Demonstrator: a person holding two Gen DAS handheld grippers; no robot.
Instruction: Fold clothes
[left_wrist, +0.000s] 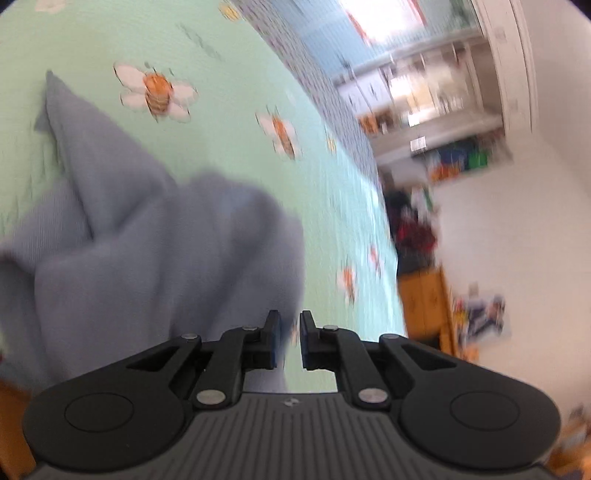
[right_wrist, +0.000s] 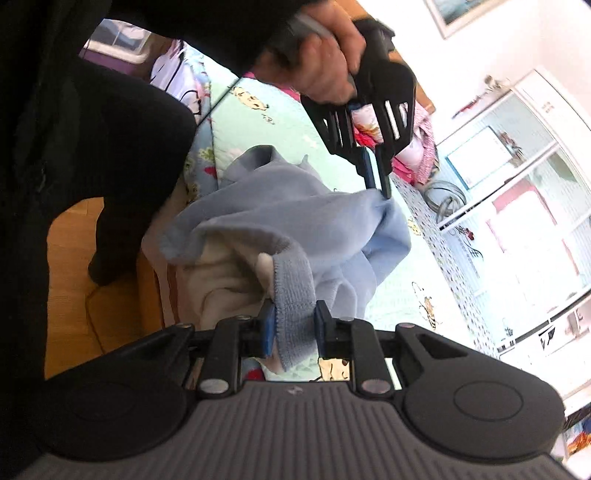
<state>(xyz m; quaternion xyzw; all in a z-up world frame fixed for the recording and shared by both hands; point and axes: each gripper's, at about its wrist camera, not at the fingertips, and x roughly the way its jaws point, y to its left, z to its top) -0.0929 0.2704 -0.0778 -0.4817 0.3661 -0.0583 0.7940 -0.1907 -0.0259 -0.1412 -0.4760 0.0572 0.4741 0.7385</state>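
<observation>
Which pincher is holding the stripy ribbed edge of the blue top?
The right gripper: the ribbed cuff sits between its pads; the left gripper pinches plain cloth.

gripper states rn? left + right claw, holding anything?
Left claw: shut on the blue garment, pinching a raised corner.
Right claw: shut on the garment's ribbed cuff.

Bright daylight, blown-out window glare, heavy motion blur, curved fisheye edges

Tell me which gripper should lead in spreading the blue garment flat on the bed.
Probably the right gripper: it pinches the blue garment's ribbed cuff, a clear edge. The left gripper only holds bunched fabric.
</observation>
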